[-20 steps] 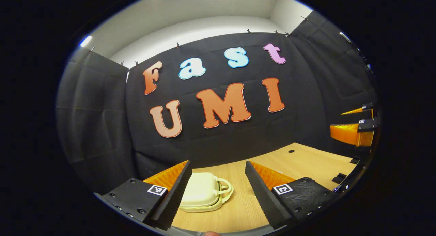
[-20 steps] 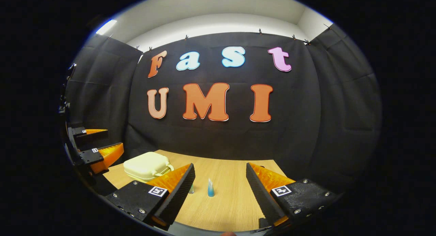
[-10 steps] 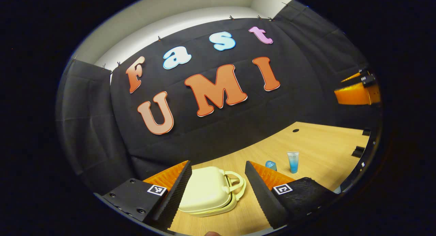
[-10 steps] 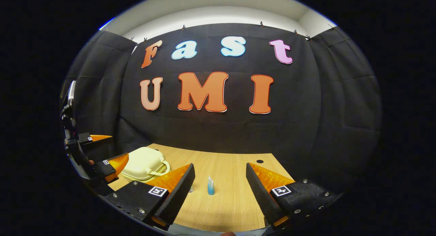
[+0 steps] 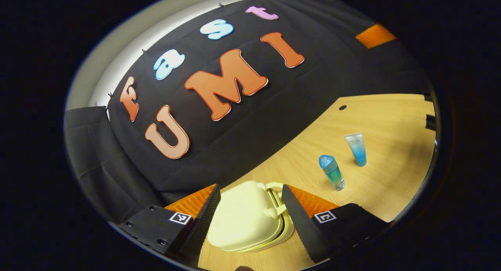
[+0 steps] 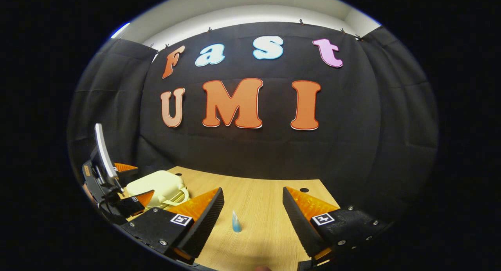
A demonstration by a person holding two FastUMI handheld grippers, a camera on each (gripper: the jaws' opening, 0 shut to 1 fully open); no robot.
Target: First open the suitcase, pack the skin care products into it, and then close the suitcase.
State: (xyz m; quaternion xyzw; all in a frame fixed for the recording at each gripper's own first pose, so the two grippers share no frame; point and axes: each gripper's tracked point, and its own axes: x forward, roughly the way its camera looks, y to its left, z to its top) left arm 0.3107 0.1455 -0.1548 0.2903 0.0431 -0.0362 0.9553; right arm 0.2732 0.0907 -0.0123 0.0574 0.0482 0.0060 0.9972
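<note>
- Left gripper view: my left gripper has its fingers spread wide, one on either side of the cream suitcase on the wooden table. Can't tell if they're touching it, and nothing's clamped. The case lies flat and shut, handle toward the right finger. A blue bottle and a blue tube stand well off to the right.
- Right gripper view: my right gripper is wide apart too, holding nothing, with the tube standing between its fingers farther out. The suitcase sits far left by my left gripper.
- Handling guess: hard smooth shell, probably light and slippery, so I'd go for the lid edge near the handle rather than the rounded top. Those little bottles look tippy.
</note>
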